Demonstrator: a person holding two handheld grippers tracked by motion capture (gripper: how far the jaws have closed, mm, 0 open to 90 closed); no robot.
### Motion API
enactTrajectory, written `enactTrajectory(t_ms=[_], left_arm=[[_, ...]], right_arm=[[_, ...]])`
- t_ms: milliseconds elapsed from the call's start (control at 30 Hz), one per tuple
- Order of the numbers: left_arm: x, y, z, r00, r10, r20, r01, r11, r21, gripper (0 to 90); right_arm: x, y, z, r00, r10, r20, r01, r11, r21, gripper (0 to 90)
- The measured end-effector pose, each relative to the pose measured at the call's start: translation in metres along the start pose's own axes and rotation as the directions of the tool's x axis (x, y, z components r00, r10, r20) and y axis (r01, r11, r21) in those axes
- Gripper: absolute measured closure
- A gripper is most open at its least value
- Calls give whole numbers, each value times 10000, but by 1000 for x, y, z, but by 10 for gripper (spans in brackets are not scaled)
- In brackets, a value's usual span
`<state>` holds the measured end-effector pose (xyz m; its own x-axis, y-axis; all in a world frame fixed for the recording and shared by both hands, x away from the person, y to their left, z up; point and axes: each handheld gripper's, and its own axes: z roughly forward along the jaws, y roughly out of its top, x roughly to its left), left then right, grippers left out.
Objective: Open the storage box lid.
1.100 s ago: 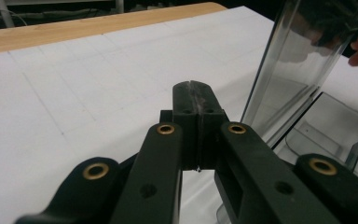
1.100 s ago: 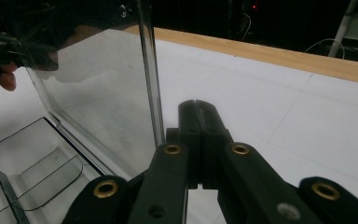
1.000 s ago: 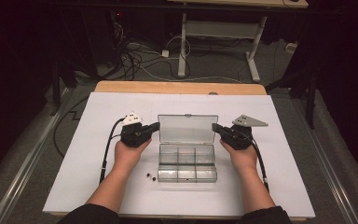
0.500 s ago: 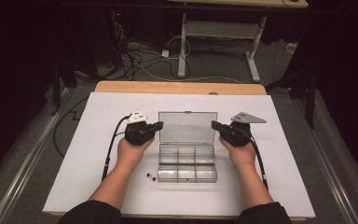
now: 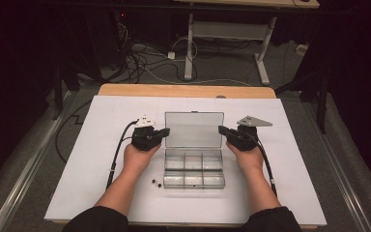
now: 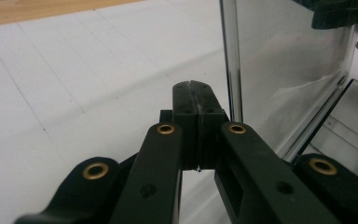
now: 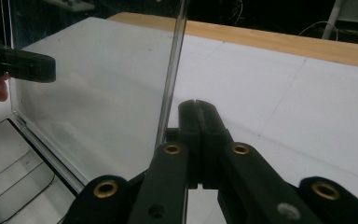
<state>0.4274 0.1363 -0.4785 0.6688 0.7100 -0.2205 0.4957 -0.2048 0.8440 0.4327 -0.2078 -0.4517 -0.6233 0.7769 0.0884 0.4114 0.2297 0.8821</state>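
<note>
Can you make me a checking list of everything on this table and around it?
Surface: white table with a wooden far edge.
Job's things: clear box, compartments look bare, lid standing open.
Clutter: two small dark bits left of the box, too small to tell.
Grippers: left gripper and right gripper shut, holding nothing, close beside the lid's side edges; contact unclear.
Cables: one black cable trails from each gripper toward the near edge.
Surroundings: dark floor with tangled wires and a white frame behind.

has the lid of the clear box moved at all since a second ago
No. The lid stands open as before, its top edge equally far from the table's wooden strip in the high view.
</note>
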Motion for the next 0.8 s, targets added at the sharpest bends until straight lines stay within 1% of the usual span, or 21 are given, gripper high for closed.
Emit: enactTrajectory(t_ms=[67,167,233,400,433,467,500,533,567,600,633,667,733,800], left_arm=[[1,-1,2,10000,35,-57,-34,9999,135,873],[1,-3,5,10000,-20,-80,23,9997,259,873],[2,-3,6,10000,-60,-29,61,9994,332,873],[3,-5,9,9997,-120,-210,133,9978,648,873],[3,-5,10,9995,-131,-273,151,9972,730,873],[3,-6,11,9993,-121,-341,149,9963,852,873],[4,-6,12,9992,-115,-393,152,9954,951,873],[4,-7,13,9990,-119,-437,164,9944,1045,873],[5,-7,13,9989,-137,-459,189,9933,1138,873],[5,-8,14,9986,-167,-496,228,9921,1237,873],[6,-9,15,9985,-187,-508,253,9910,1312,873],[6,-10,17,9986,-186,-487,256,9887,1477,873],[6,-11,18,9985,-157,-521,237,9875,1561,873],[6,-12,18,9982,-129,-585,227,9851,1707,873]], right_arm=[[-1,-2,2,10000,85,24,-85,9999,114,900],[-3,-3,5,9999,167,32,-168,9996,218,900],[-4,-4,6,9996,267,-32,-266,9991,319,900],[-6,-8,10,9991,433,35,-434,9971,622,900],[-7,-9,13,9989,450,116,-458,9960,767,900],[-7,-9,13,9989,450,116,-458,9960,767,900],[-8,-11,15,9987,467,188,-483,9939,996,900],[-8,-11,15,9987,467,188,-483,9939,996,900],[-10,-13,17,9983,541,222,-564,9910,1211,900],[-10,-13,17,9983,541,222,-564,9910,1211,900],[-11,-14,18,9978,592,284,-626,9884,1387,900],[-12,-15,19,9977,609,281,-643,9874,1446,900],[-12,-16,19,9979,595,263,-628,9865,1513,900],[-12,-17,19,9975,599,370,-651,9845,1630,900]])
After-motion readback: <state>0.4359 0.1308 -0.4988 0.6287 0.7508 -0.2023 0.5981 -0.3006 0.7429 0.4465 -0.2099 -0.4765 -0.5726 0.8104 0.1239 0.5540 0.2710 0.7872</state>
